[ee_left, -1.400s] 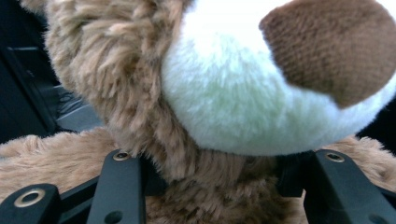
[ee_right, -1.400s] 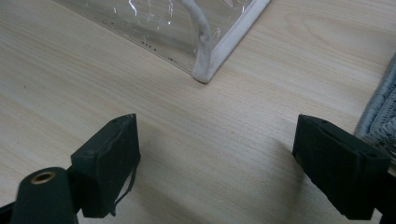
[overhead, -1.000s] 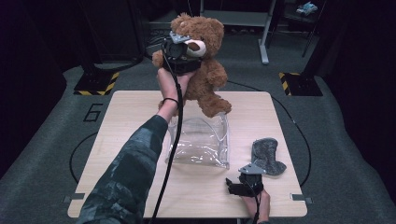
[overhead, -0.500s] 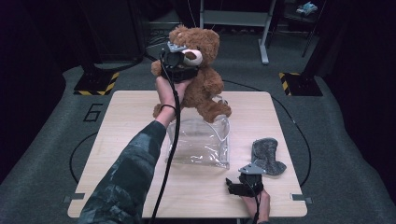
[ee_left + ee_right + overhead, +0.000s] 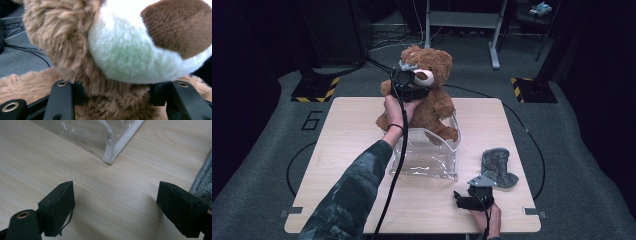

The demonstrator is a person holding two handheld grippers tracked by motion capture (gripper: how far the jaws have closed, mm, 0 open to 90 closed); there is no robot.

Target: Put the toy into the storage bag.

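teddy bear [image 5: 432, 95]: brown plush, shaggy pile, cream-white muzzle with a dark brown stitched nose, rounded ears. it is hanging upright above the far half of the desk [image 5: 352, 200], its legs dipping into the open mouth of the clear plastic pouch [image 5: 427, 157], which is lying near the desk's middle with white piping along its edges.

left gripper [image 5: 409, 86] is sitting at the bear's neck, just under the muzzle. in the left gripper view the fingers [image 5: 61, 100] are clasping the fur of the neck from both sides; the jaws have just been opening a little, with the bear between them and the pads pressing into the pile.

right gripper [image 5: 462, 200] is resting low over the near right part of the desk, fingers [image 5: 58, 207] spread wide with nothing between them but bare wood.

high view is giving the whole layout: bear, pouch, both hands, and a grey knitted cloth [image 5: 497, 167] lying to the right of the pouch. left gripper view is giving fur texture and nose stitching up close. right gripper view is showing the pouch's near corner [image 5: 110, 157] with its white seam, and the cloth's edge [image 5: 203, 177] just beside the right finger.
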